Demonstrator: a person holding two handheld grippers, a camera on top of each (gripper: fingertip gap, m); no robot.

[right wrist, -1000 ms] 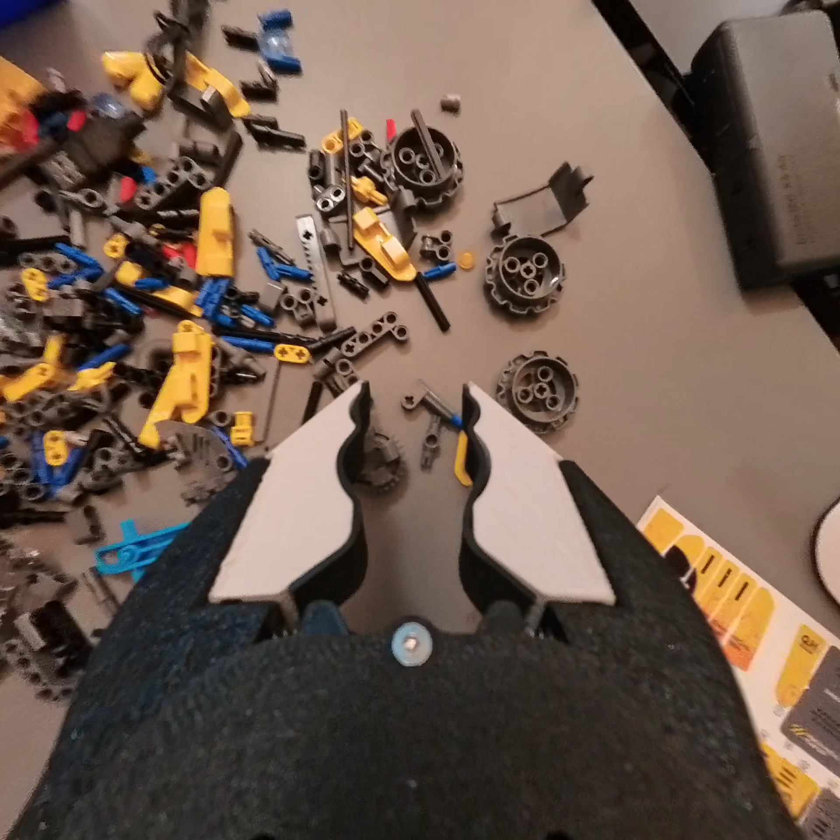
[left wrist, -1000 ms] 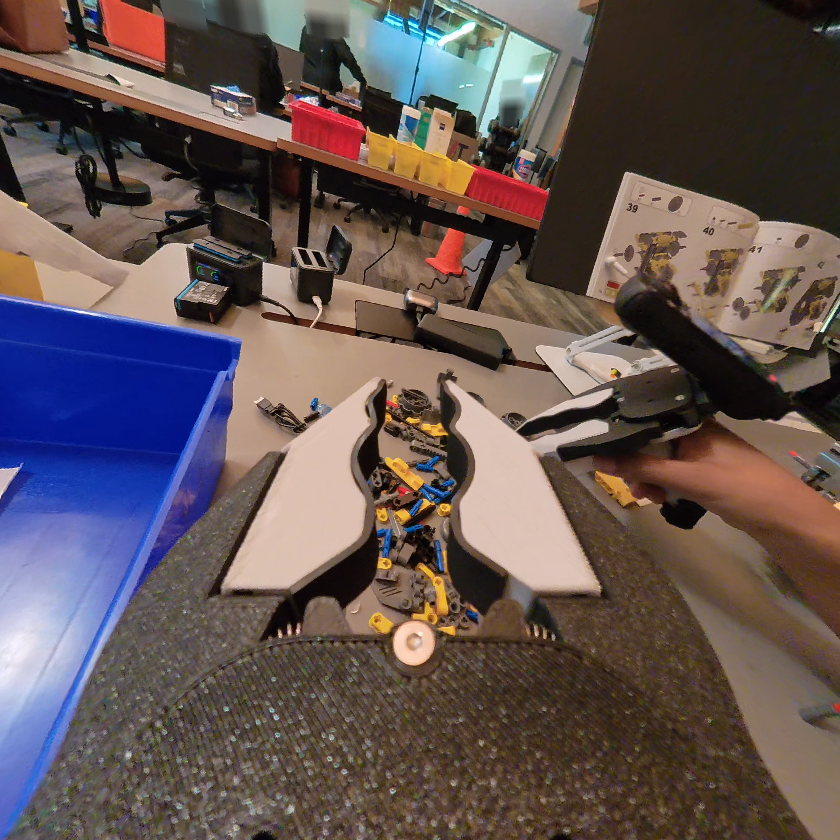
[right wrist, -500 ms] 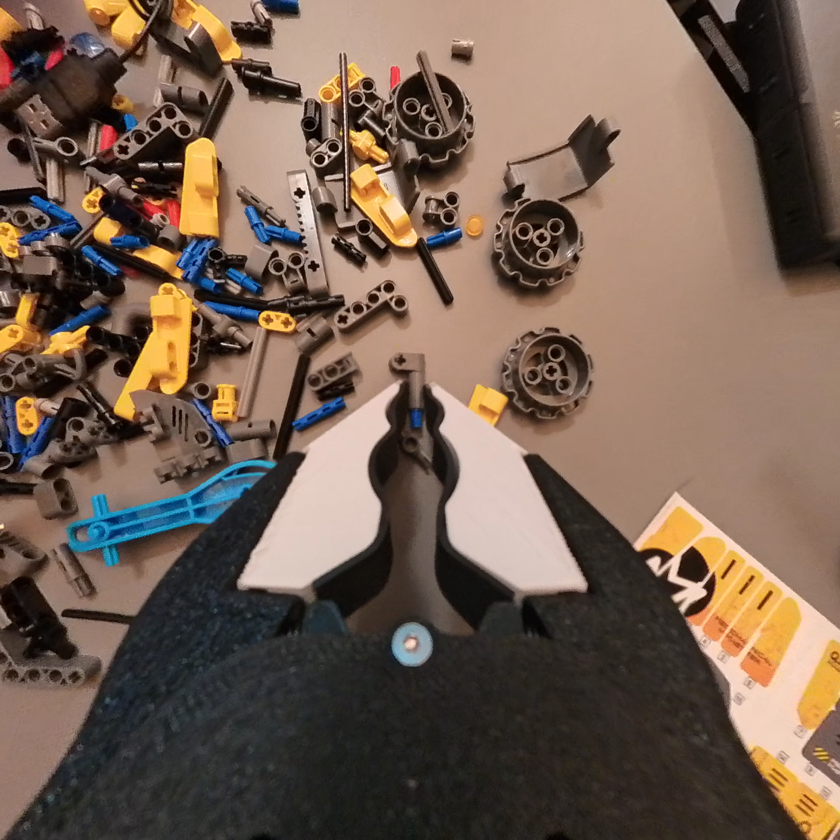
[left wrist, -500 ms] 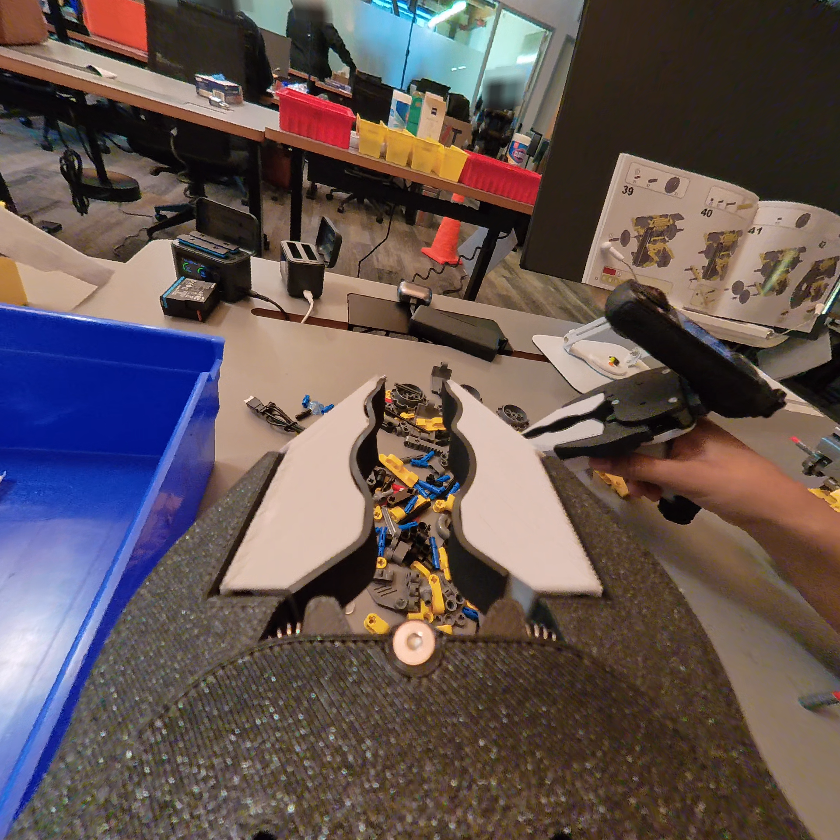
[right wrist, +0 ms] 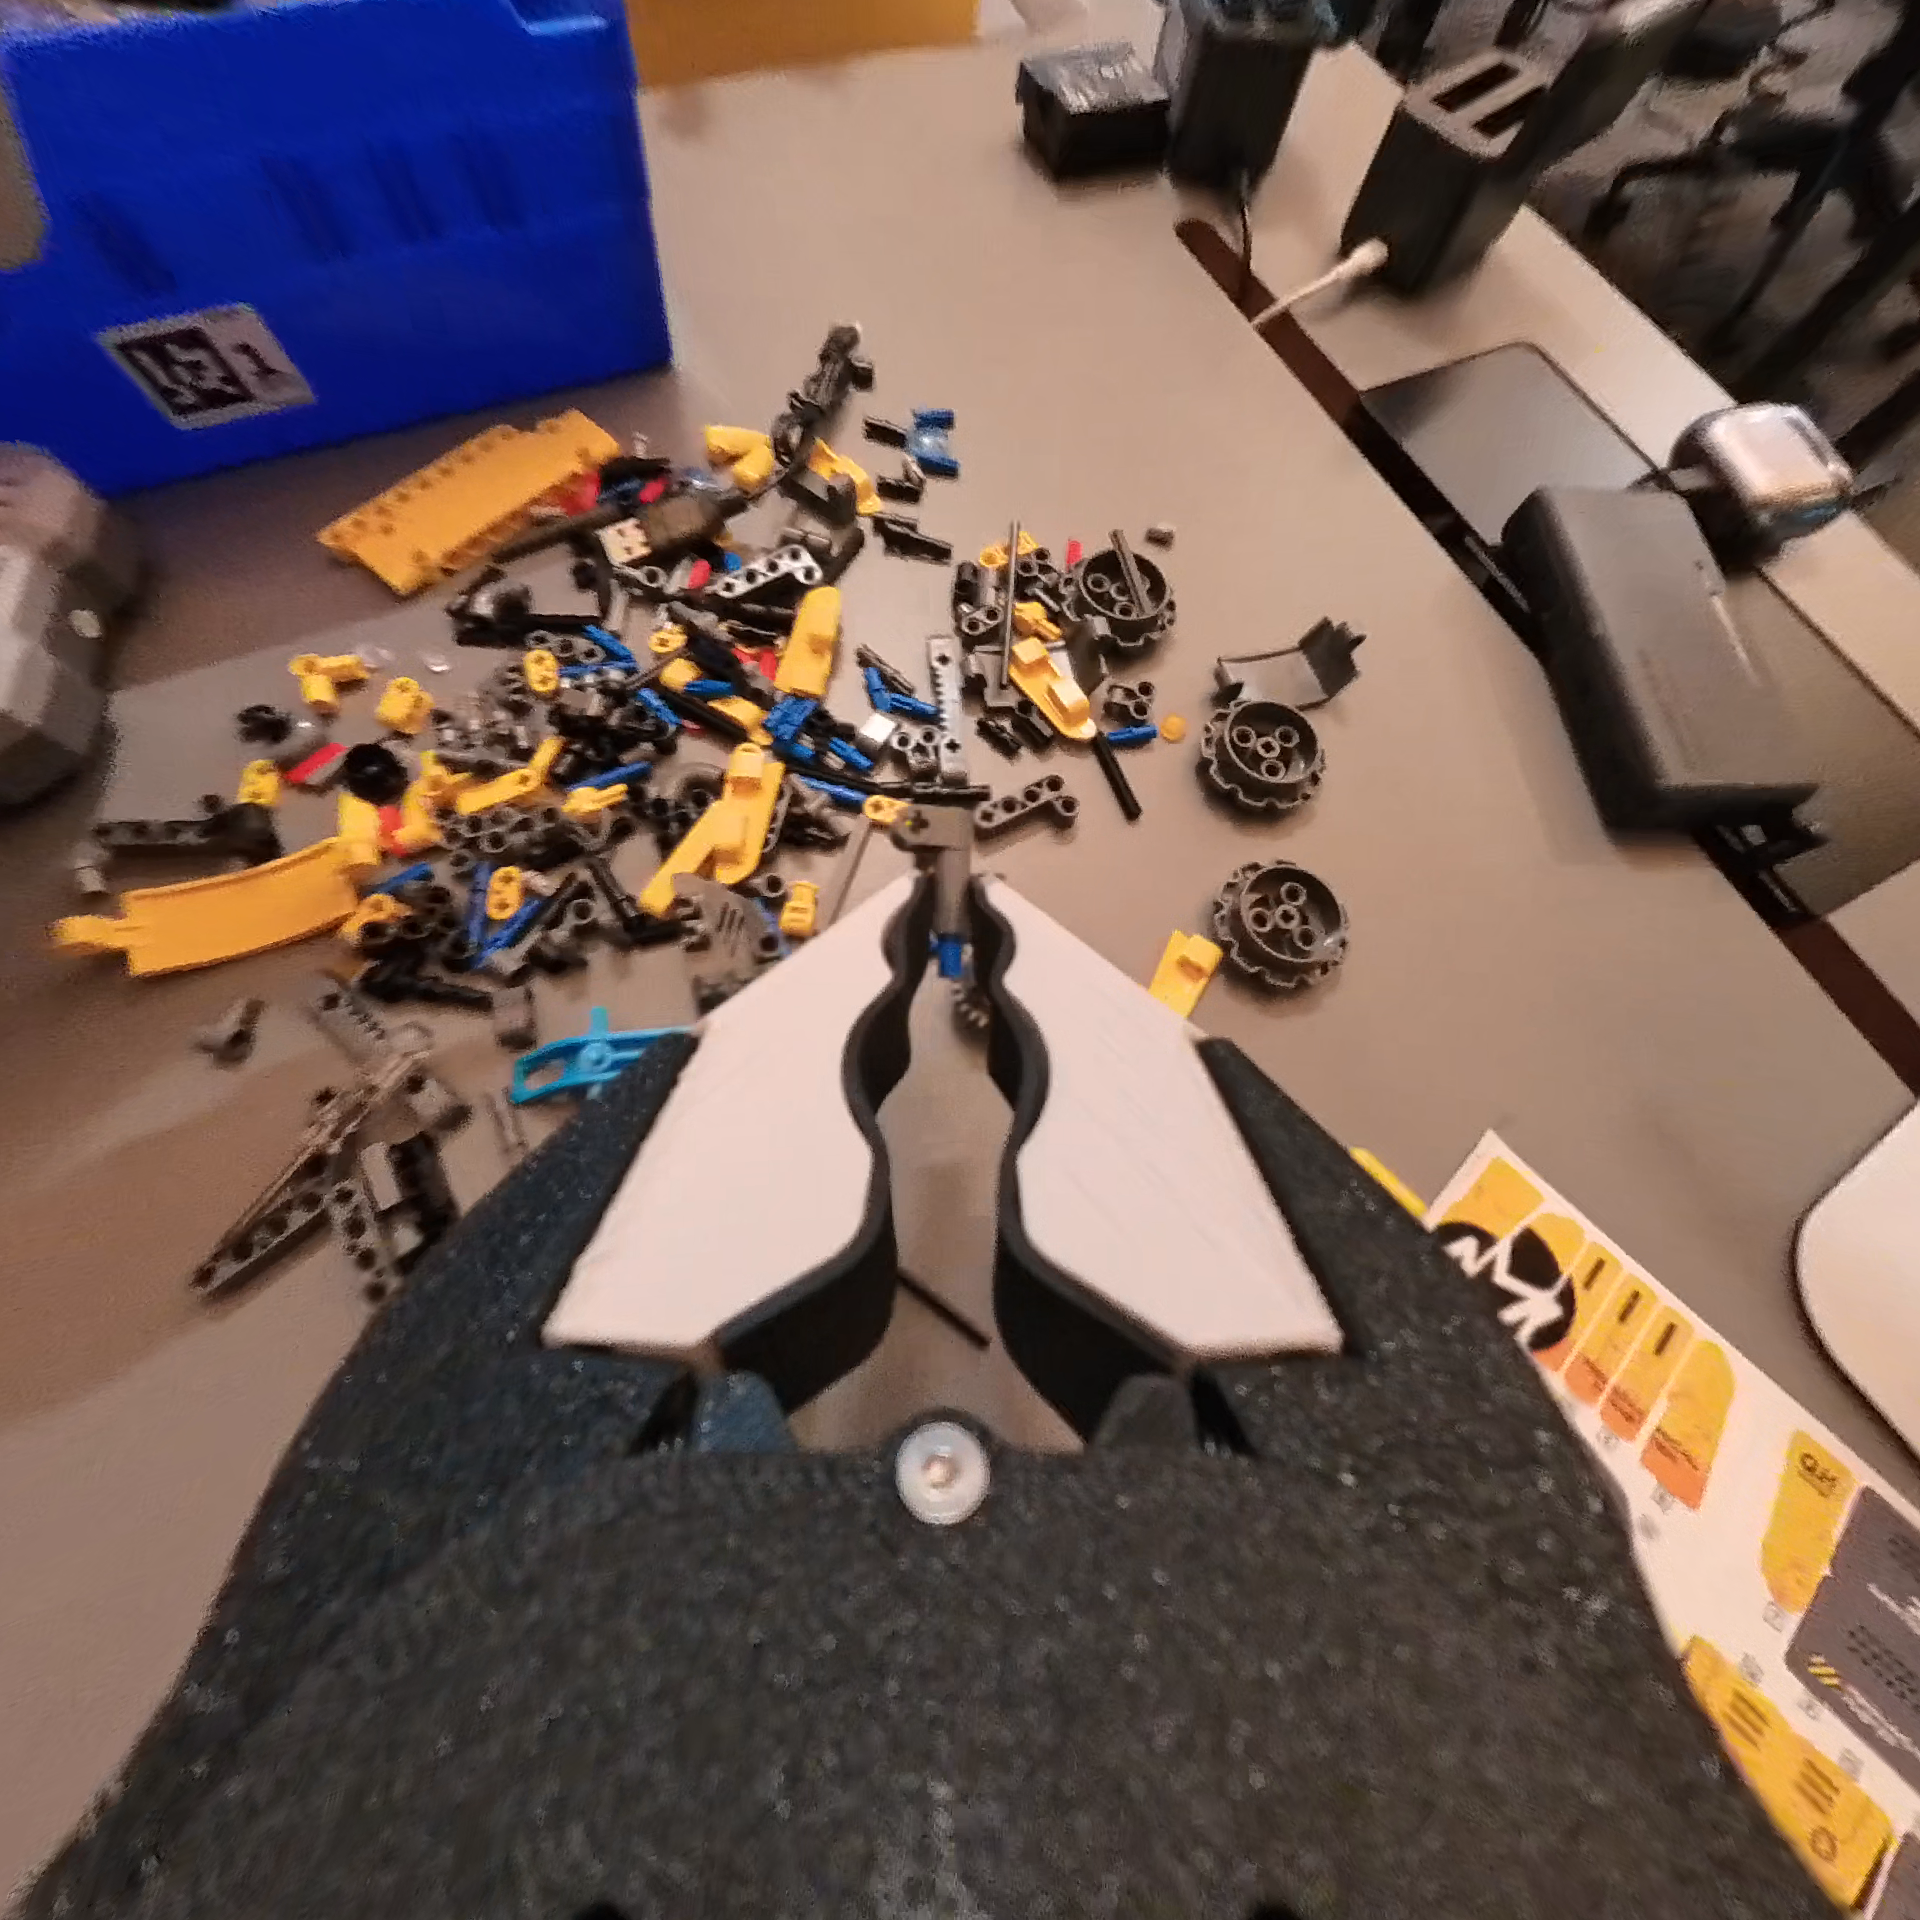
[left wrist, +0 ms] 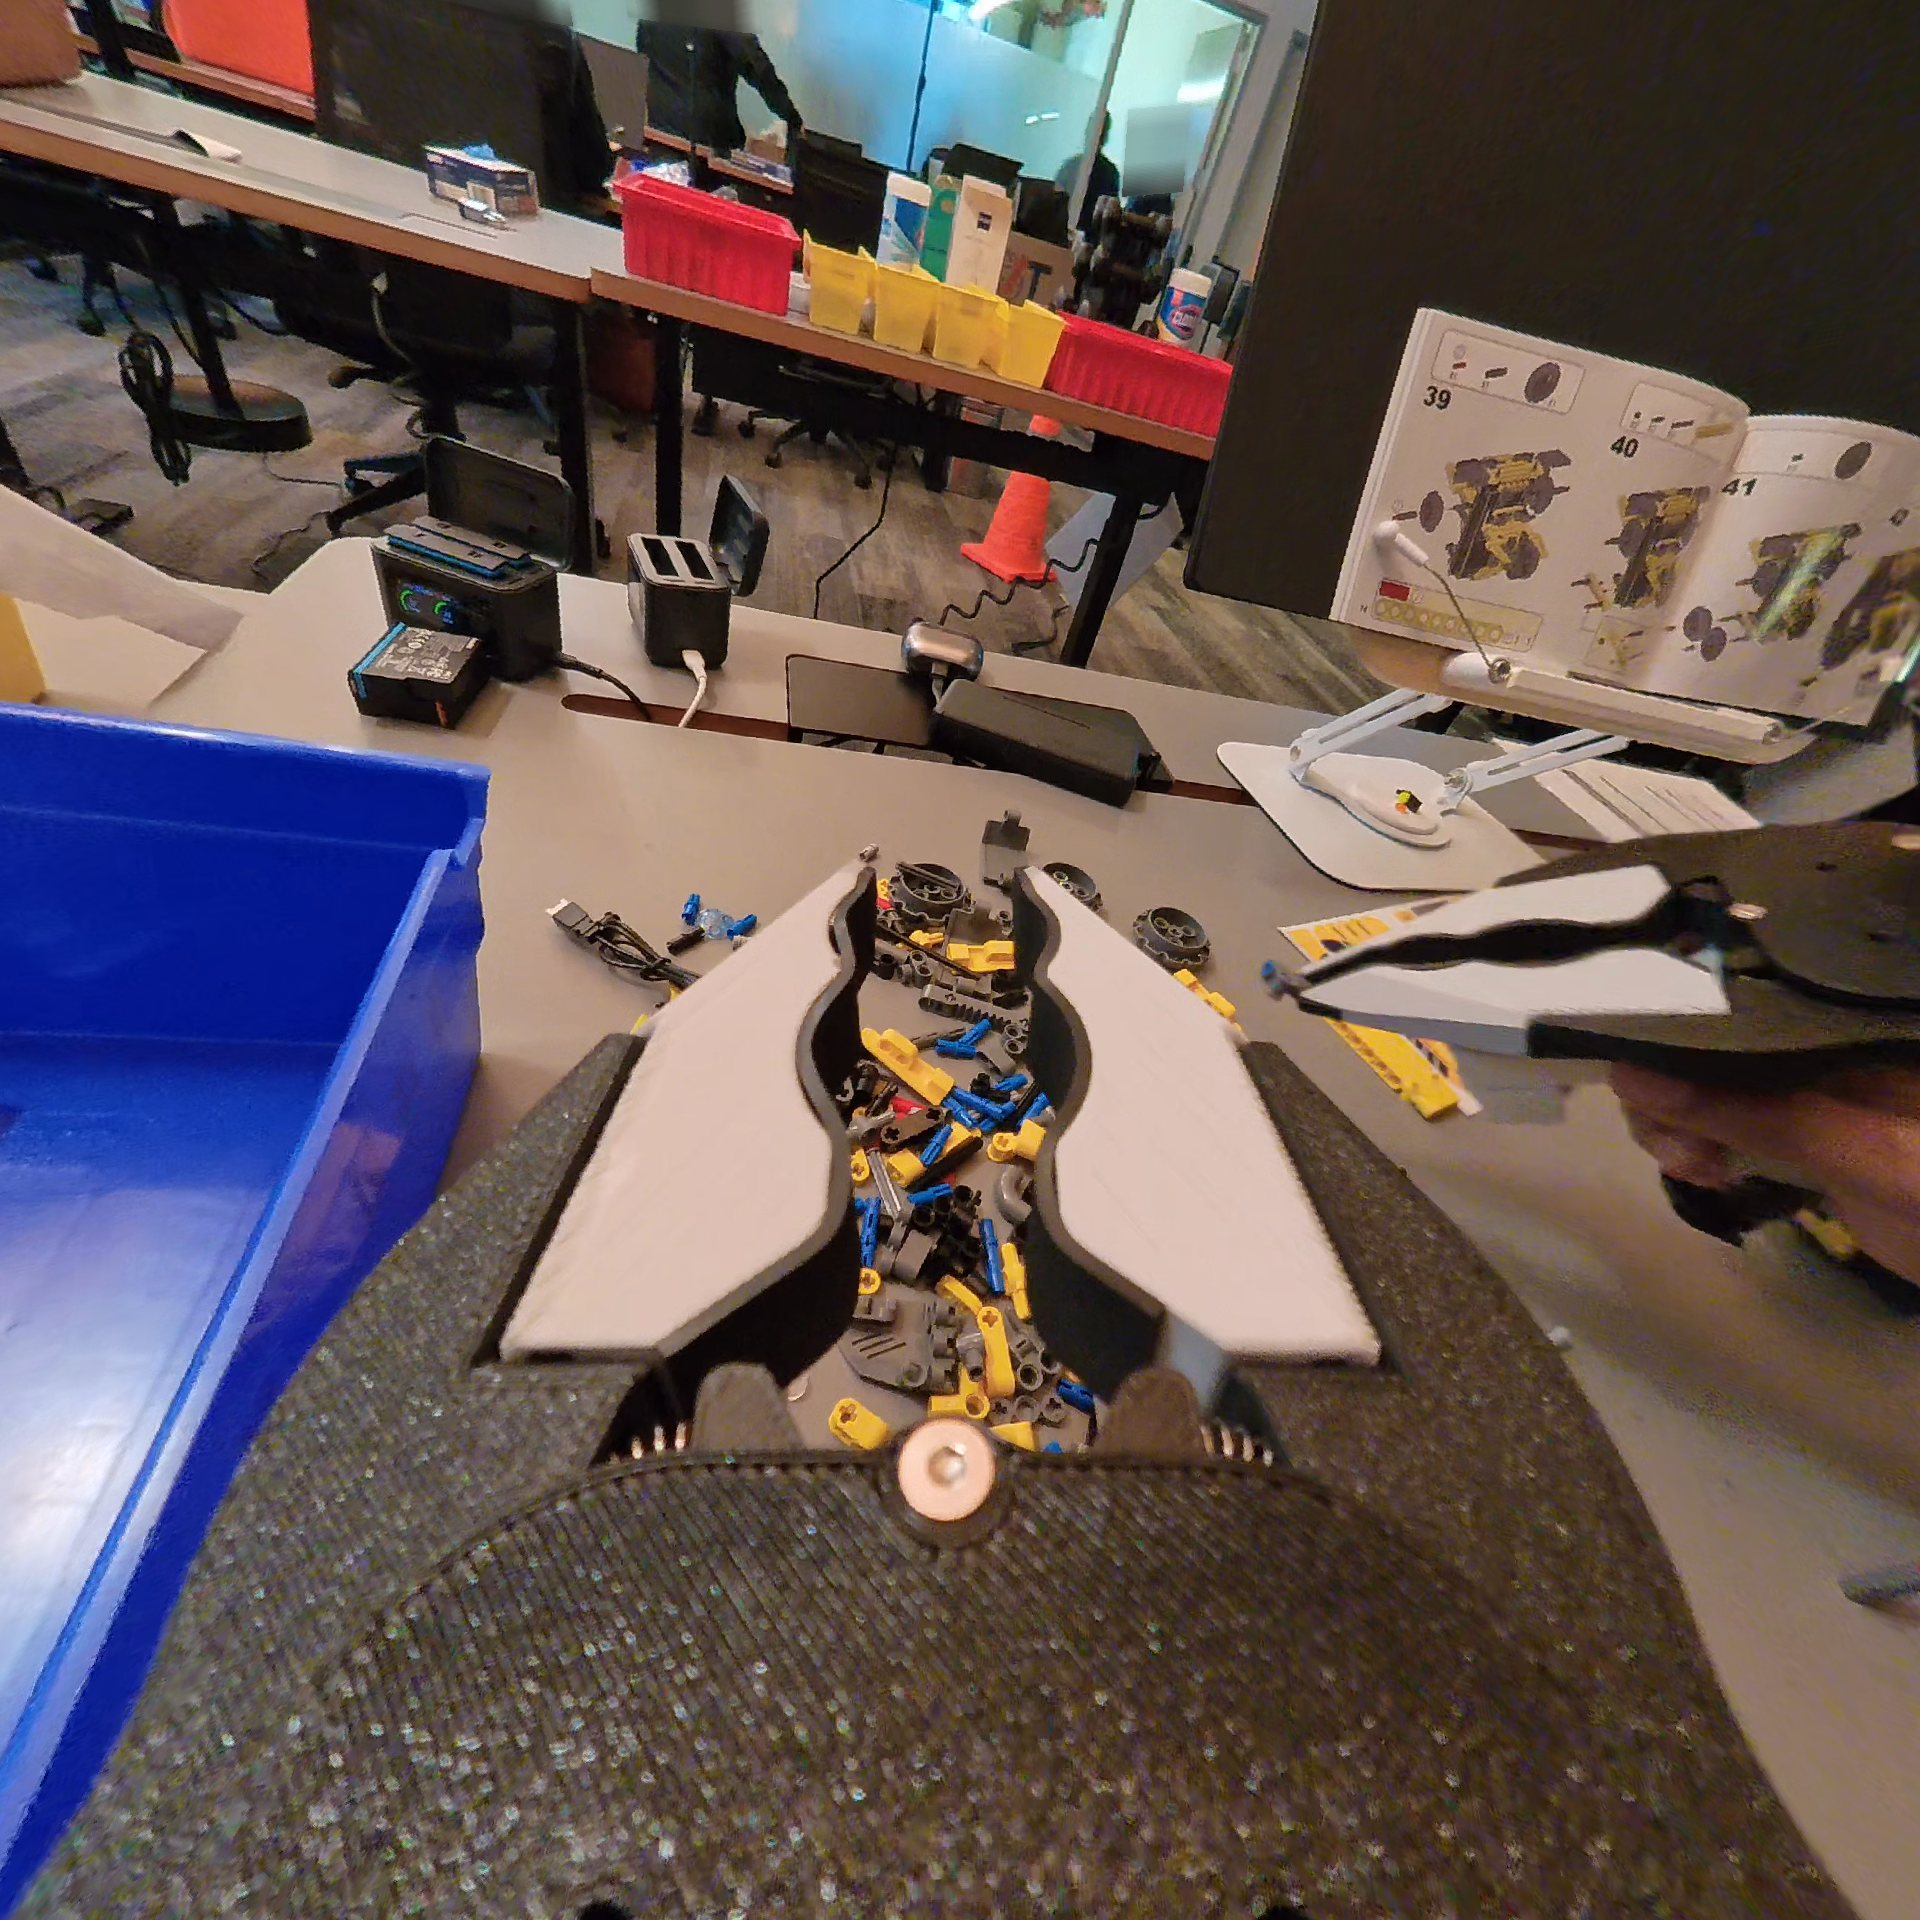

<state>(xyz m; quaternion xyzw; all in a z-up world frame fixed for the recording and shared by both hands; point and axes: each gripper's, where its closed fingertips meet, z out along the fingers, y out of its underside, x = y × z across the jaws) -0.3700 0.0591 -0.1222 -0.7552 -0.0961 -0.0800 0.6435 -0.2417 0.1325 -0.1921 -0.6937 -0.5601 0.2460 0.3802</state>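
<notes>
A pile of small yellow, blue, grey and black building parts (right wrist: pixel 665 748) lies on the grey table (right wrist: pixel 1351 935); it also shows in the left wrist view (left wrist: pixel 940 1143). My right gripper (right wrist: pixel 948 883) is shut on a small grey part with a blue pin (right wrist: pixel 943 873) and holds it above the pile's right edge. It shows from the side in the left wrist view (left wrist: pixel 1294 987), at the right, held by a hand. My left gripper (left wrist: pixel 940 883) is open and empty, above the pile.
A blue bin (left wrist: pixel 208 1039) stands at the left. Dark toothed wheels (right wrist: pixel 1280 925) and a yellow sticker sheet (right wrist: pixel 1662 1403) lie at the right. An open instruction booklet (left wrist: pixel 1621 520) stands on a stand at the back right. Black chargers (left wrist: pixel 468 613) and a black box (right wrist: pixel 1652 665) sit at the table's far edge. Some 15 cm of space lies between my two pairs of fingers.
My right gripper closed on the small grey part with the blue pin and lifted it up and back from the table. My left gripper stayed open above the pile.
</notes>
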